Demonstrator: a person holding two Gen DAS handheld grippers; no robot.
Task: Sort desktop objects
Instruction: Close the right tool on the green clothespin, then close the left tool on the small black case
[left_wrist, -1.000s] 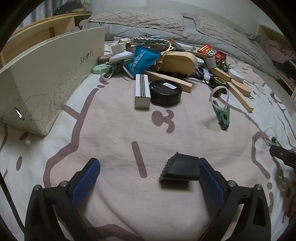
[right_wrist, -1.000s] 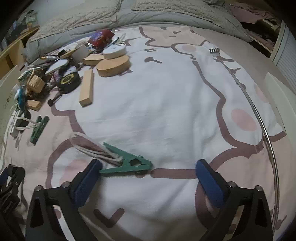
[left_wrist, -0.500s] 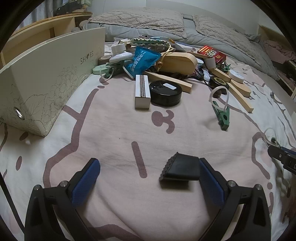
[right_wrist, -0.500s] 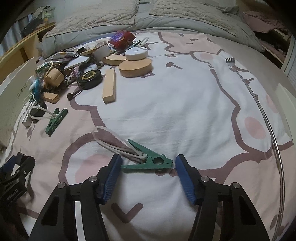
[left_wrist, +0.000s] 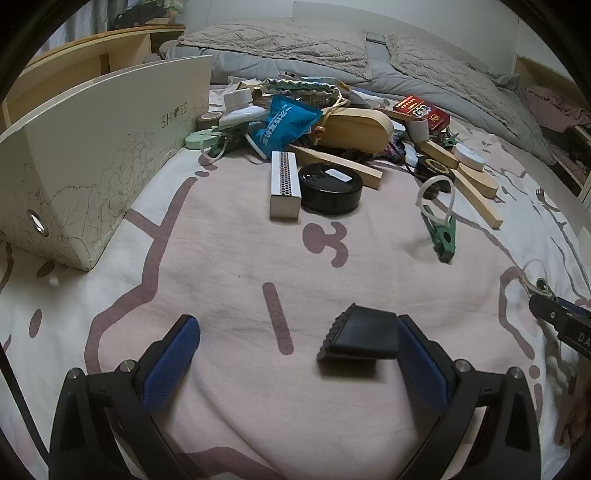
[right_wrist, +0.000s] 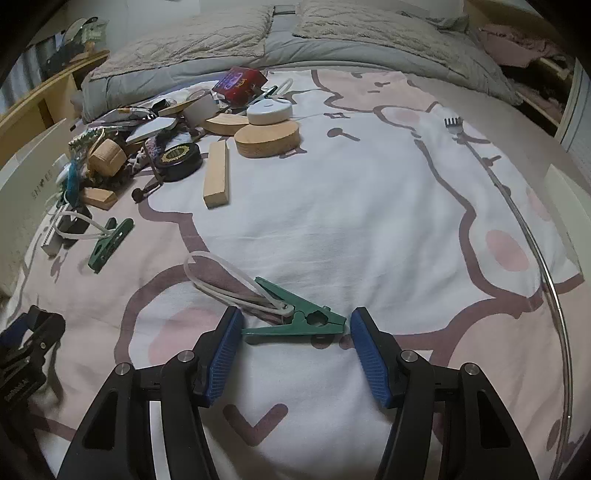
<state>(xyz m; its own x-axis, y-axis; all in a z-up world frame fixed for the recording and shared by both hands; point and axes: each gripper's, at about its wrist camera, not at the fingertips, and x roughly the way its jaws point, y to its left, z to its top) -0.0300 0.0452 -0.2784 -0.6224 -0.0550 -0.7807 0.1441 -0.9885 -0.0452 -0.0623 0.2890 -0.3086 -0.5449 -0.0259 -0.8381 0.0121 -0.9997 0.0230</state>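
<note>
Right gripper (right_wrist: 295, 328): jaws clamped end to end on green clip (right_wrist: 295, 323), lying on the sheet (right_wrist: 332, 229).
Left gripper (left_wrist: 297, 349): jaws apart; black wedge (left_wrist: 360, 338) against right pad.

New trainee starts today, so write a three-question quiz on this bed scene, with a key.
1. True or false: the green clip lies between the pads of the right tool.
2. What lies right beside the black round tin? A) white box B) fork C) red box
3. Is the left tool open or shut?

Key: 1 true; 2 A; 3 open.
</note>
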